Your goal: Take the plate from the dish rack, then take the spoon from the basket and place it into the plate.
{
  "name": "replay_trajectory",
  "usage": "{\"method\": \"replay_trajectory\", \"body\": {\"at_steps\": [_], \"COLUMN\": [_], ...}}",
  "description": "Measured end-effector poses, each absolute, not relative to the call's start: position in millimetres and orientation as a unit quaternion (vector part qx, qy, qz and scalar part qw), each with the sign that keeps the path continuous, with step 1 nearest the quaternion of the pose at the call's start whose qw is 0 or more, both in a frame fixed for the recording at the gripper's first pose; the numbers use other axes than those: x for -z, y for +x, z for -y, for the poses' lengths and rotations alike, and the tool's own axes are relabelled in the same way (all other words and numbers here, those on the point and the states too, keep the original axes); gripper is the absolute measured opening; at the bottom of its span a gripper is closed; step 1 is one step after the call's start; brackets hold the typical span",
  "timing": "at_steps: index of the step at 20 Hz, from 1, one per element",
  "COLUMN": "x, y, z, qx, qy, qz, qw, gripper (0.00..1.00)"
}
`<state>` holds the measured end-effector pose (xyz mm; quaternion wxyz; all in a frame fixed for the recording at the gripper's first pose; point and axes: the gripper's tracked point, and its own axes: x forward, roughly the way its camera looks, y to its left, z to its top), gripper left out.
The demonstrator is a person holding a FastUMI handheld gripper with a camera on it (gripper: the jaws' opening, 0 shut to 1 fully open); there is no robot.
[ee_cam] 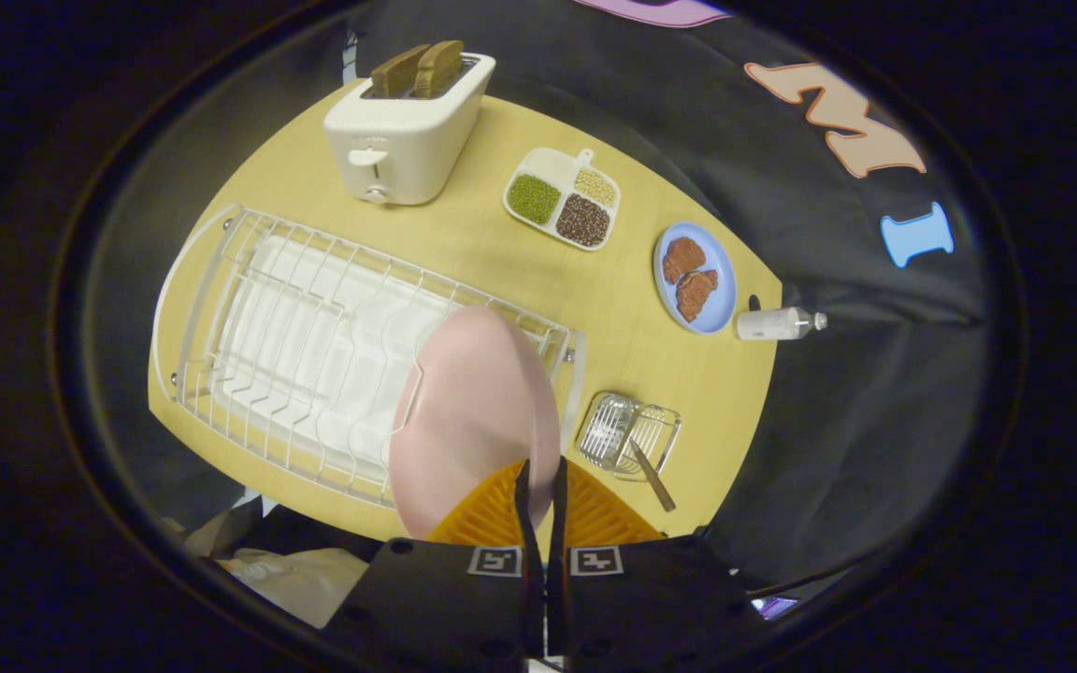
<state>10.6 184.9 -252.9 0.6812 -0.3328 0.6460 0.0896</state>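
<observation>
My gripper (539,472) is shut on the rim of a pink plate (473,411), with both orange fingers (492,509) pressed against its edge. The plate hangs edge-on above the right end of the white wire dish rack (314,346) and hides part of it. Right of the rack stands a small wire basket (630,432). A spoon (653,475) leans out of the basket, its handle pointing toward the table's near edge.
On the round wooden table (520,262) stand a white toaster (408,121) with two bread slices at the far side, a divided tray of beans (562,198), a blue plate with meat pieces (696,278) and a small white bottle (777,323) lying at the right edge.
</observation>
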Motion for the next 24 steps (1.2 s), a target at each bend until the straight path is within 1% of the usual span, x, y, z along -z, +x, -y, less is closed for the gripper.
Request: {"method": "replay_trajectory", "body": {"at_steps": [9,12,14,17,24], "x": [243.2,226.4,221.4,211.5,199.2], "y": [6.7,19.2,12.5,11.0,-19.2], "z": [-189.3,-168.9,-171.8,-160.6,-111.3], "qx": [-0.090,-0.075,-0.078,-0.085,-0.076], "qy": [-0.349,-0.374,-0.340,-0.342,-0.209], "qz": [-0.650,-0.637,-0.647,-0.631,-0.621], "qw": [0.669,0.670,0.678,0.692,0.751], "gripper": [0.05,0.05,0.04,0.04,0.04]}}
